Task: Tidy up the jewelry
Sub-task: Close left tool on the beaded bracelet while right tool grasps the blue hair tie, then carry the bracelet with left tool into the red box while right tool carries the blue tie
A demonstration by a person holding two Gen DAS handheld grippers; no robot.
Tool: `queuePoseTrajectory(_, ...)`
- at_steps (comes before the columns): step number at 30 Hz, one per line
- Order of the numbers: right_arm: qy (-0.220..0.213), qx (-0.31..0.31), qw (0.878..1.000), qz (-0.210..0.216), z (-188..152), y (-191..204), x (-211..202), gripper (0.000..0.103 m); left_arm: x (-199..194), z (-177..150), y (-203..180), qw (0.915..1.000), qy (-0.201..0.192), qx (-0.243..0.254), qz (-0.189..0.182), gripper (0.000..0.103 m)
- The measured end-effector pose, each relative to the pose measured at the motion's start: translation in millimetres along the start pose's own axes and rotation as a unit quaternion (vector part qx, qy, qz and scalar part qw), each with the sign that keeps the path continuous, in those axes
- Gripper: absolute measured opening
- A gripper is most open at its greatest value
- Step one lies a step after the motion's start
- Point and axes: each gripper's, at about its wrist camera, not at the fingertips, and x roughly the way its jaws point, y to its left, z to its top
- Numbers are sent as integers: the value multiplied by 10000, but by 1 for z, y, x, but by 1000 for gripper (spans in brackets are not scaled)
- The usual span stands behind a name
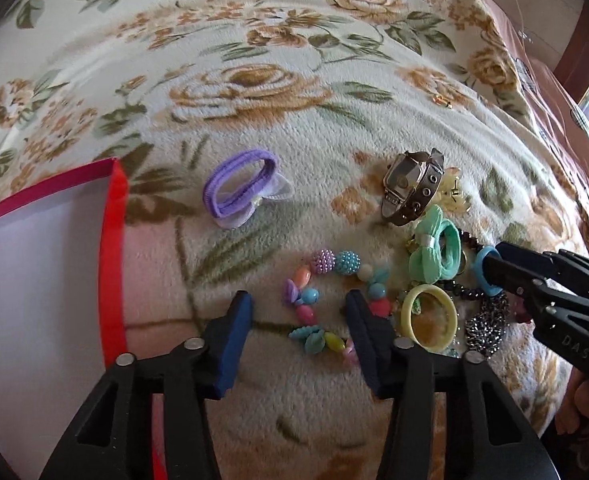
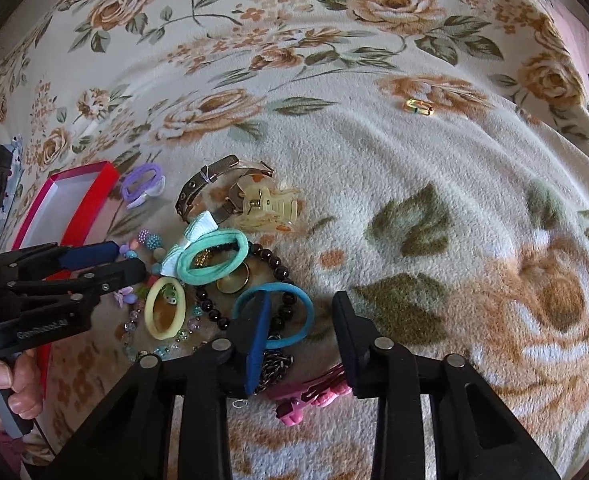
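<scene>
A pastel bead bracelet point(image 1: 314, 300) lies on the floral blanket point(image 1: 254, 92). My left gripper point(image 1: 297, 304) stands open over it, with part of the bead loop between the jaws; the right pad is at the beads and the left pad is apart from them. My right gripper point(image 2: 300, 304) is open over a blue hair tie point(image 2: 290, 292). Its left finger point(image 2: 256, 332) covers the tie's near side, and its right finger is clear of it. In the left wrist view the right gripper point(image 1: 492, 266) comes in from the right with the blue tie point(image 1: 481, 276) at its tips.
An open red box point(image 1: 112, 240) with a white inside sits at the left. Nearby lie a purple bow tie point(image 1: 238, 188), a watch point(image 1: 408, 184), a mint bow tie point(image 2: 214, 256), a yellow tie point(image 2: 164, 308), dark beads point(image 2: 282, 268), a cream claw clip point(image 2: 266, 204) and a pink clip point(image 2: 306, 396).
</scene>
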Motion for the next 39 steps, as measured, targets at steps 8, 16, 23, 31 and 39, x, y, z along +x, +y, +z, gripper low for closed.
queuePoseTrajectory(8, -119, 62, 9999, 35, -1, -1, -4, 7, -1, 0, -3, 9996, -102, 131, -213, 14)
queuePoseTrajectory(16, -335, 105, 9993, 122, 1, 3, -22, 7, -35, -12, 6, 9980, -409, -64, -488, 14)
queuePoseTrajectory(23, -521, 11, 9980, 361, 6, 22, -40, 7, -84, -27, 17, 9949, -776, -217, -610, 14)
queuePoseTrajectory(31, -665, -175, 9954, 674, 12, 53, -52, 7, -137, -51, 35, 9908, -1144, -369, -626, 14)
queuePoseTrajectory(39, -850, -444, 9907, 967, 19, 90, -62, 3, -174, -70, 61, 9870, -1385, -620, -531, 14)
